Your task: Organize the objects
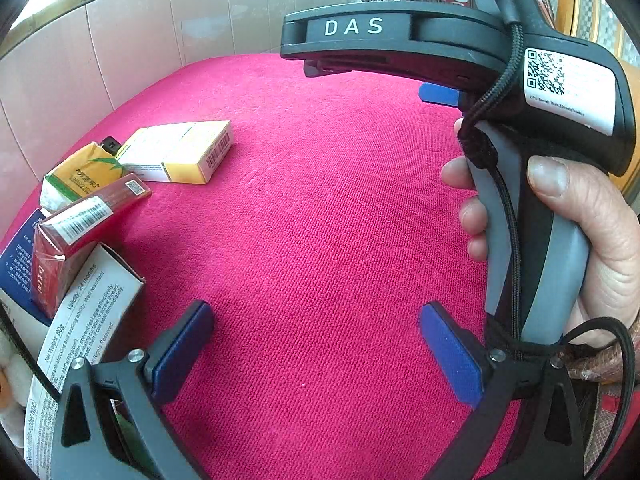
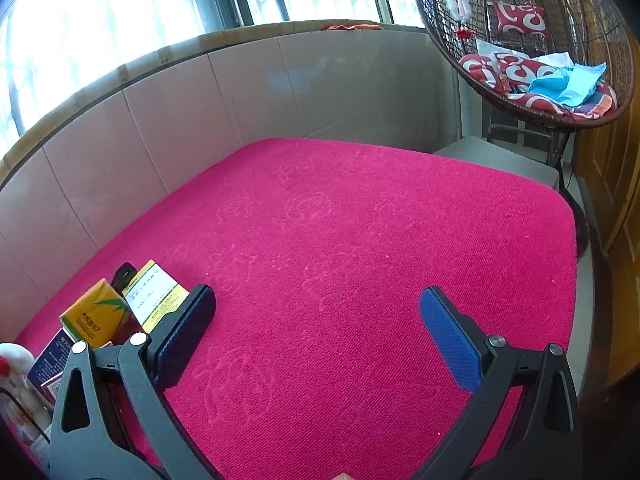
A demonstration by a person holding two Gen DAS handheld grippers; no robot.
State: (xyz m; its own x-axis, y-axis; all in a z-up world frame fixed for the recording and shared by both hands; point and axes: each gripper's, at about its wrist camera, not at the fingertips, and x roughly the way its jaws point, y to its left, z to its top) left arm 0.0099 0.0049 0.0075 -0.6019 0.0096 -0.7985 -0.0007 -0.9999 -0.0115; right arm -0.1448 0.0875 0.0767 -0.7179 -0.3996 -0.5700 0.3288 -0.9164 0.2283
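Pink carpet (image 1: pixel 320 220) is seen under both grippers. Left gripper (image 1: pixel 316 354) and right gripper (image 2: pixel 318 338) are held wide apart, empty. Small boxes (image 1: pixel 120 184) are piled left of the fingers (light cardboard, probably easily squashed), best pinched across flat sides.

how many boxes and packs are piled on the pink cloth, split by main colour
yellow and white box: 1
yellow and green pack: 1
red pack: 1
dark blue box: 1
white box with black print: 1
total: 5, all at the left of the pink cloth; a small black item behind them is not counted
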